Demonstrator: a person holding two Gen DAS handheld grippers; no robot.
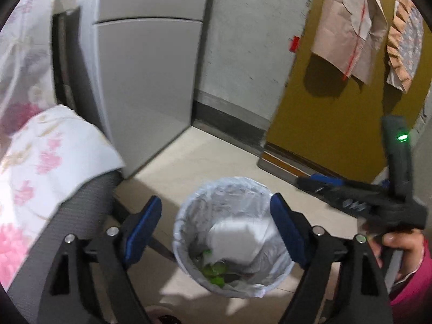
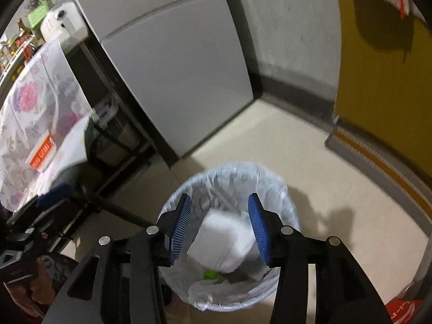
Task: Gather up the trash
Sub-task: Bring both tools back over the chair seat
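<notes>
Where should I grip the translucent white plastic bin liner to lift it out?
Grip the translucent white plastic bin liner on the crinkled edge folded over the rim, coming straight down from above. That loose overhang looks thin enough to pinch; the white paper wad fills the middle.

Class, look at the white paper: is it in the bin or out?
In. The white paper lies inside the lined bin, below its rim, over green scraps.

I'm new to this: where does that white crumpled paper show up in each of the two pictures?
Left wrist view: the white paper lies low and centre, inside the lined trash bin, between the left tongs' open blue pads.
Right wrist view: the paper is low and centre, in the bin, between the right tongs' parted pads, which do not touch it.
Shared landmark: the grey fridge behind the bin.
</notes>
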